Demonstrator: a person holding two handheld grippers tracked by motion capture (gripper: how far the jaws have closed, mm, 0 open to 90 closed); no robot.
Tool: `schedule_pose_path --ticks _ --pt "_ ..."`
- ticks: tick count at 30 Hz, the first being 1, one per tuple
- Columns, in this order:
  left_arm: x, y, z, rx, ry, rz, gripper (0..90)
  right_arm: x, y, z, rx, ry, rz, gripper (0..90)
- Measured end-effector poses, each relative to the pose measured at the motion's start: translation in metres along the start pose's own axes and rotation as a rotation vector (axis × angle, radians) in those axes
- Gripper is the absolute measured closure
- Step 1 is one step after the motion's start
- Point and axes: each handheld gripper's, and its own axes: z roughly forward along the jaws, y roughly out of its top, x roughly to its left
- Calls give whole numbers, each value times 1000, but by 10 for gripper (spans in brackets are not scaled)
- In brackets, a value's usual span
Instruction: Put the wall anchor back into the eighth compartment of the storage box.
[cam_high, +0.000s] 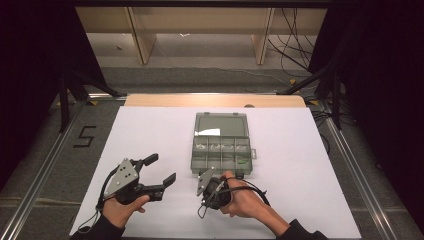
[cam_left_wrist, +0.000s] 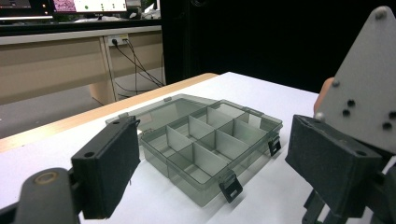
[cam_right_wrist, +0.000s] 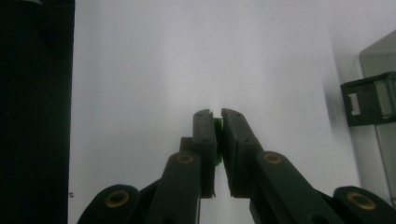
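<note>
Near the table's front edge, my right gripper (cam_right_wrist: 218, 116) pinches a small green piece (cam_right_wrist: 218, 124) between its jaws, just beside the open compartment box (cam_high: 220, 150) at the table's middle. My left gripper (cam_high: 161, 170) hovers left, jaws wide, holding nothing.

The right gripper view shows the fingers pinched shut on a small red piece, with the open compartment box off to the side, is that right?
Not quite: the piece is green, not red. The right gripper view shows the right gripper with its fingers closed on a small green piece. The rest holds: the open compartment box sits at the right edge of that view, with its black latch showing.
</note>
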Motion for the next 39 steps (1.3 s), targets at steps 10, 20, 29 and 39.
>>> schedule_pose_path --ticks 10,20,29,39 --pt "0 0 1 -14 -8 -5 164 -7 -9 -14 -35 -25 31 846" --pt "0 0 0 -1 -2 0 164 -13 -16 -28 -73 -58 47 846" --pt "0 0 1 -13 -8 -6 164 -20 -23 -40 -94 -84 75 846" --pt "-1 0 1 -13 -8 -7 164 -25 -27 -54 -124 -124 96 846"
